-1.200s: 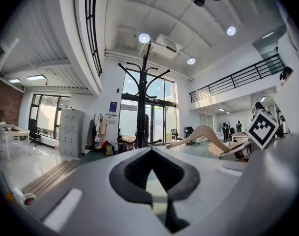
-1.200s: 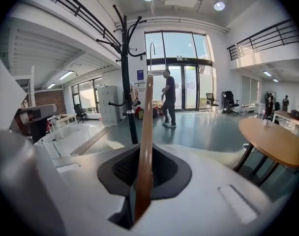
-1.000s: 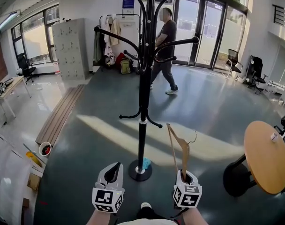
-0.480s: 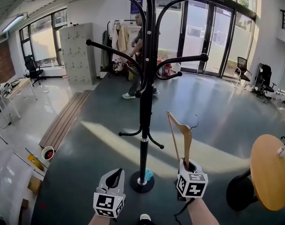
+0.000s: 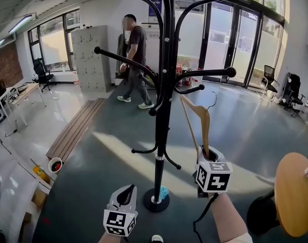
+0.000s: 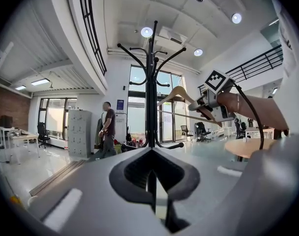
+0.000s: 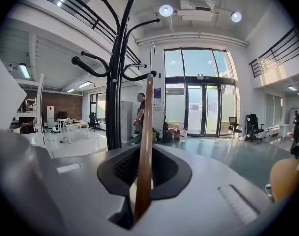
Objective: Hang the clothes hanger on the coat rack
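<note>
A black coat rack with curved arms stands on a round base just ahead of me. My right gripper is shut on the lower end of a wooden clothes hanger, held upright to the right of the pole, its wire hook just under a right arm of the rack. In the right gripper view the hanger rises from the jaws beside the rack. My left gripper is low, left of the rack's base, shut with nothing in it. The left gripper view shows the rack and hanger.
A person walks leftward behind the rack. A round wooden table stands at the right. Grey lockers, a wooden floor strip, desks at the left and glass doors at the back surround the open grey floor.
My right gripper has lifted the hanger upward and nearer the rack's arms. The person behind has walked from right to left. The left gripper has stayed low.
</note>
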A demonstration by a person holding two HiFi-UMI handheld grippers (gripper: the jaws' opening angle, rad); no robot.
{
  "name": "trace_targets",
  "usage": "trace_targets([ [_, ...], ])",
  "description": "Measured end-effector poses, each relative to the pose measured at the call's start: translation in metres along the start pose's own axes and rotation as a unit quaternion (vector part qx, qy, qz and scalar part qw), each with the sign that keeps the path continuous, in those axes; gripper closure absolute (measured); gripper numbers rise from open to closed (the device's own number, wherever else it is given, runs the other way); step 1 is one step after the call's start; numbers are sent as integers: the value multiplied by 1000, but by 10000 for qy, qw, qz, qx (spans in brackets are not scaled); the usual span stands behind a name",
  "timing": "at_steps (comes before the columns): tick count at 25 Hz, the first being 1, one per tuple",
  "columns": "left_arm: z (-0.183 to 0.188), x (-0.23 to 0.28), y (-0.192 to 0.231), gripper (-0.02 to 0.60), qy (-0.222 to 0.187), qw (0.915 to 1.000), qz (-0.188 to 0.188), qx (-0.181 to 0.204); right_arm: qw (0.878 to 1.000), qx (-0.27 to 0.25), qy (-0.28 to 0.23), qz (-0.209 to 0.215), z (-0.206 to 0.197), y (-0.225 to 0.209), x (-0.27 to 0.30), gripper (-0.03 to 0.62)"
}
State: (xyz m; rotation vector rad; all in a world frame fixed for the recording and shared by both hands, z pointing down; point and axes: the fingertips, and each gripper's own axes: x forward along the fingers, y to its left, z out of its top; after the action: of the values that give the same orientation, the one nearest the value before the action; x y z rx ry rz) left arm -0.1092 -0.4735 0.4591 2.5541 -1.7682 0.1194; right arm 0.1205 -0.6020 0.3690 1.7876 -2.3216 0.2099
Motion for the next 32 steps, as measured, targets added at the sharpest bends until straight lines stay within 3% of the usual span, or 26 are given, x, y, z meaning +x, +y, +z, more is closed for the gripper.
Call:
trace_targets([
  [8, -13, 0, 1, 581, 157, 9998, 111, -86, 9995, -280, 59, 128, 23, 7, 35, 536],
  [16, -23, 7, 8, 581, 296, 9992, 237, -127, 9975, -415, 406, 391, 5, 24, 71, 536],
  [23, -37, 7, 17, 581, 369, 9987, 286, -201, 9971, -287, 544, 450, -15, 34, 83, 534],
  [32, -44, -5, 17, 581, 451, 9984, 216, -264, 9987, 78, 286, 407, -17, 39, 71, 515],
])
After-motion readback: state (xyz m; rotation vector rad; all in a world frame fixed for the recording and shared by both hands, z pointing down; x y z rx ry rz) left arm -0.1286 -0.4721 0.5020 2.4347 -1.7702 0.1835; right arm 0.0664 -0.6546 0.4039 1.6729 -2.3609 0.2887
